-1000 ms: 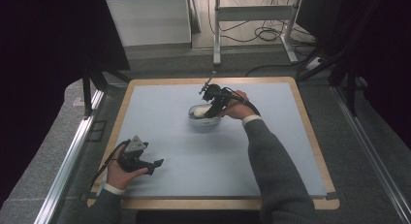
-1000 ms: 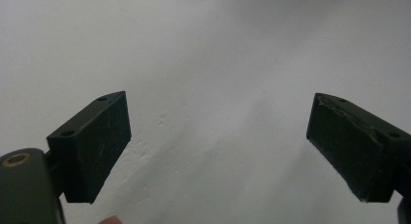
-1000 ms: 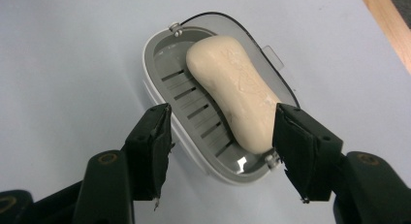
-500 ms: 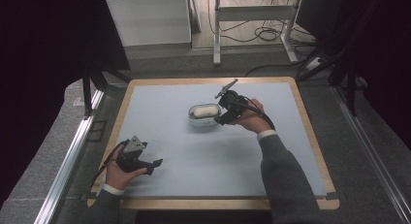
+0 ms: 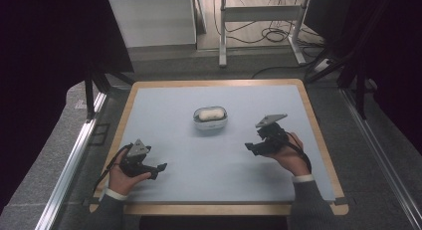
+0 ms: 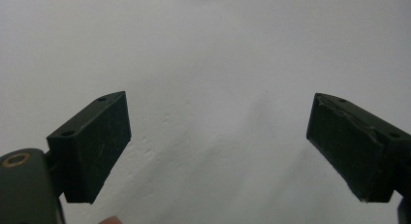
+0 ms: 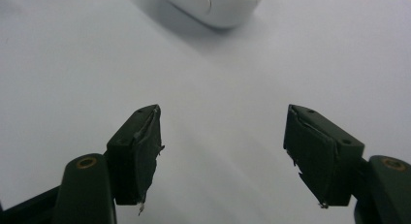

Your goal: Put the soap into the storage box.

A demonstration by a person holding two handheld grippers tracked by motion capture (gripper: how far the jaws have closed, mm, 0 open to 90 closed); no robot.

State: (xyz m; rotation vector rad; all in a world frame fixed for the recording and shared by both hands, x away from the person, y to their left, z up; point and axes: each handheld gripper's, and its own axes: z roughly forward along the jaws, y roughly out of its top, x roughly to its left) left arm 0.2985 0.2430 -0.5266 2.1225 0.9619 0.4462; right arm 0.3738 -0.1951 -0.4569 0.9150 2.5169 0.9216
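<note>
Pale desk (image 5: 189, 155): we judge the small white bowl (image 5: 210, 118) light, stiff, slippery; grip its rim. Left gripper (image 5: 160, 167) gapes; right gripper (image 5: 249, 148) has just been opening, empty.

No legible text, labels or nos. anywhere.

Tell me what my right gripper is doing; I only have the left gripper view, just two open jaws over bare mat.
Observer: The right gripper is open, nothing between its jaws; they have just been opening.
Operator: Where is the dish?
Observer: The white dish sits mid-mat, beyond both grippers, touching neither.
Operator: Anything in it?
Observer: A pale rounded item lies inside; what it is, I cannot tell.
Operator: Does the right gripper face it?
Observer: Roughly; the dish rim shows at the top of the right gripper view.
</note>
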